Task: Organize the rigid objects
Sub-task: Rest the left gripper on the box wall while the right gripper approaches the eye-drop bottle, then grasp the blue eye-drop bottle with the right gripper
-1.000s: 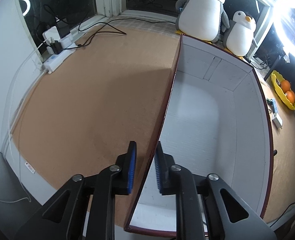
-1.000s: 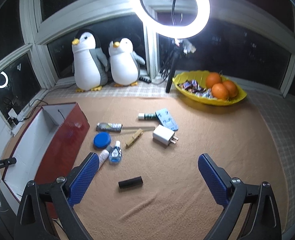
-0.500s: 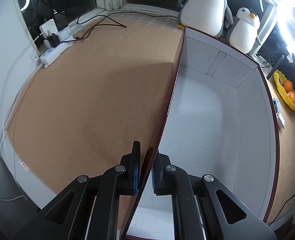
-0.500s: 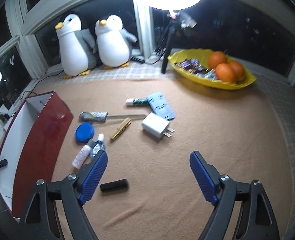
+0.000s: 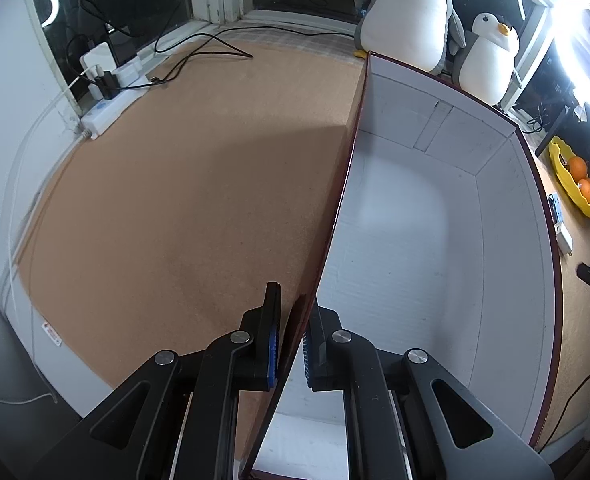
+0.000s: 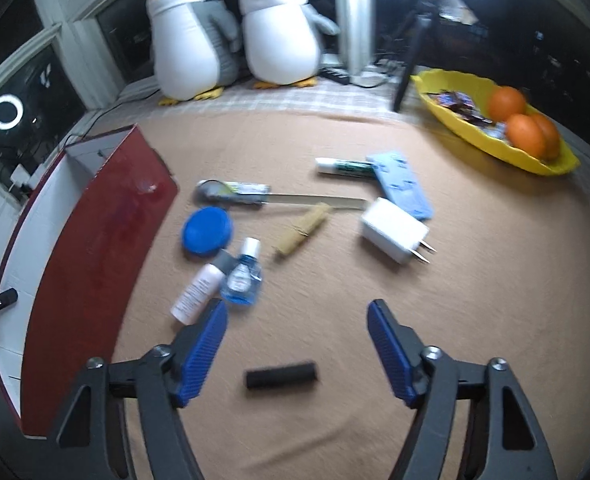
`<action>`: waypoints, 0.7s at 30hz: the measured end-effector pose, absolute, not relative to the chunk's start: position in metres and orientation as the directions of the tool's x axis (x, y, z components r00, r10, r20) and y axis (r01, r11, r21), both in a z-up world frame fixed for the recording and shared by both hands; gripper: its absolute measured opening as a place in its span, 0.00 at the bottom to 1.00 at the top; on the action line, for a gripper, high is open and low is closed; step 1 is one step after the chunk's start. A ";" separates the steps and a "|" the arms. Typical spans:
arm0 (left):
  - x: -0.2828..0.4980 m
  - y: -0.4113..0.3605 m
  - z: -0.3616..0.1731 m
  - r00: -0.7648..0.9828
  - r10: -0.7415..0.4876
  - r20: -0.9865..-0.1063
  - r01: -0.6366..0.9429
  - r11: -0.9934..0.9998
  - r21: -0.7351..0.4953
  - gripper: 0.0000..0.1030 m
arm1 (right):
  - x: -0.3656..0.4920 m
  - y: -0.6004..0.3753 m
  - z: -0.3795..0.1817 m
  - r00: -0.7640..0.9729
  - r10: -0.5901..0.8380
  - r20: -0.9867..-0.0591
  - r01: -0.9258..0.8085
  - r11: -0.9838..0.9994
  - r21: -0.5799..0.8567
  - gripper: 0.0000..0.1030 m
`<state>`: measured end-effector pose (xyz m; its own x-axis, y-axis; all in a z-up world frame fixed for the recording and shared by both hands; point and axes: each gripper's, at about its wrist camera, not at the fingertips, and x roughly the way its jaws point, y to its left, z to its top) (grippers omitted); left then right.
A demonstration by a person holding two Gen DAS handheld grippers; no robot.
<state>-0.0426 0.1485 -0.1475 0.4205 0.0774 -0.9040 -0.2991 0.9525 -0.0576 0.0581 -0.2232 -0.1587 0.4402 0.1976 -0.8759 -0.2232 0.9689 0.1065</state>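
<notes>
Right gripper lining up on black cylinder; left gripper steadies box.

Left gripper is clamped on the near side wall of the red box, which is white inside and holds nothing visible. Right gripper has jaws apart, just been closing, nothing between the pads yet; the black cylinder lies on the tan mat just below the fingertips. Step looks like first pick. Next: drop lower, straddle the cylinder across its short axis, close, carry to the box. Other clutter (blue lid, charger) stays clear.
</notes>
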 end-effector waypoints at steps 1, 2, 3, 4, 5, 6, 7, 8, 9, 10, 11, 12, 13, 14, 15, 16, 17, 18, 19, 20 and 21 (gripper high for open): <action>-0.043 0.148 -0.147 0.421 0.078 -0.904 -0.299 0.953 -0.056 0.08 | 0.061 -0.216 -0.161 0.433 0.196 -0.880 -0.239 0.966 0.098 0.56; -0.043 0.148 -0.147 0.421 0.080 -0.904 -0.297 0.953 -0.054 0.08 | 0.065 -0.208 -0.164 0.421 0.194 -0.886 -0.259 0.962 0.087 0.54; -0.043 0.147 -0.147 0.421 0.081 -0.903 -0.295 0.954 -0.052 0.08 | 0.068 -0.201 -0.167 0.410 0.189 -0.892 -0.276 0.958 0.077 0.49; -0.043 0.147 -0.147 0.422 0.082 -0.903 -0.294 0.954 -0.050 0.08 | 0.070 -0.195 -0.171 0.398 0.187 -0.898 -0.293 0.954 0.069 0.46; -0.043 0.148 -0.147 0.422 0.083 -0.903 -0.294 0.955 -0.050 0.08 | 0.072 -0.189 -0.175 0.385 0.186 -0.904 -0.309 0.949 0.064 0.46; -0.043 0.148 -0.147 0.422 0.082 -0.903 -0.294 0.954 -0.051 0.08 | 0.073 -0.184 -0.178 0.376 0.181 -0.909 -0.321 0.945 0.056 0.44; -0.043 0.148 -0.147 0.422 0.082 -0.903 -0.294 0.954 -0.051 0.08 | 0.074 -0.180 -0.181 0.368 0.175 -0.913 -0.331 0.942 0.047 0.44; -0.043 0.148 -0.147 0.422 0.083 -0.903 -0.294 0.955 -0.050 0.08 | 0.075 -0.176 -0.184 0.362 0.170 -0.917 -0.340 0.939 0.041 0.44; -0.043 0.148 -0.147 0.422 0.083 -0.903 -0.294 0.955 -0.050 0.08 | 0.076 -0.174 -0.187 0.356 0.166 -0.920 -0.346 0.937 0.036 0.44; -0.043 0.148 -0.147 0.422 0.083 -0.903 -0.293 0.955 -0.049 0.08 | 0.077 -0.172 -0.189 0.346 0.162 -0.924 -0.350 0.936 0.033 0.44; -0.043 0.148 -0.147 0.423 0.084 -0.902 -0.293 0.955 -0.049 0.08 | 0.079 -0.171 -0.191 0.338 0.162 -0.927 -0.351 0.936 0.036 0.44; -0.043 0.148 -0.147 0.424 0.084 -0.902 -0.294 0.955 -0.049 0.08 | 0.080 -0.170 -0.192 0.331 0.161 -0.930 -0.351 0.936 0.037 0.43; -0.043 0.148 -0.147 0.424 0.084 -0.902 -0.294 0.955 -0.050 0.08 | 0.081 -0.170 -0.193 0.327 0.159 -0.932 -0.353 0.935 0.035 0.41; -0.043 0.148 -0.147 0.424 0.083 -0.902 -0.294 0.954 -0.050 0.08 | 0.083 -0.169 -0.194 0.323 0.153 -0.934 -0.355 0.934 0.030 0.40; -0.043 0.148 -0.147 0.425 0.083 -0.901 -0.296 0.954 -0.052 0.08 | 0.084 -0.169 -0.195 0.320 0.148 -0.936 -0.356 0.934 0.026 0.39; -0.043 0.148 -0.147 0.426 0.082 -0.901 -0.296 0.954 -0.053 0.08 | 0.086 -0.168 -0.196 0.315 0.146 -0.938 -0.359 0.933 0.025 0.39; -0.043 0.148 -0.147 0.426 0.082 -0.901 -0.297 0.953 -0.054 0.08 | 0.088 -0.167 -0.197 0.310 0.144 -0.940 -0.361 0.932 0.023 0.39; -0.043 0.148 -0.147 0.427 0.082 -0.901 -0.298 0.953 -0.055 0.08 | 0.090 -0.166 -0.198 0.306 0.138 -0.942 -0.363 0.932 0.018 0.39; -0.043 0.148 -0.147 0.427 0.081 -0.901 -0.297 0.953 -0.055 0.08 | 0.091 -0.165 -0.200 0.302 0.132 -0.944 -0.365 0.931 0.013 0.39; -0.043 0.148 -0.147 0.428 0.081 -0.900 -0.298 0.953 -0.056 0.08 | 0.091 -0.163 -0.201 0.299 0.127 -0.946 -0.370 0.929 0.008 0.39; -0.043 0.148 -0.147 0.428 0.081 -0.900 -0.298 0.953 -0.056 0.08 | 0.093 -0.162 -0.202 0.294 0.126 -0.948 -0.374 0.928 0.008 0.39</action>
<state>-0.0431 0.1483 -0.1472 0.4276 0.0811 -0.9003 -0.2978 0.9530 -0.0556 0.0925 -0.1616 -0.2021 0.2937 0.1260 -0.9476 -0.3735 0.9276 0.0076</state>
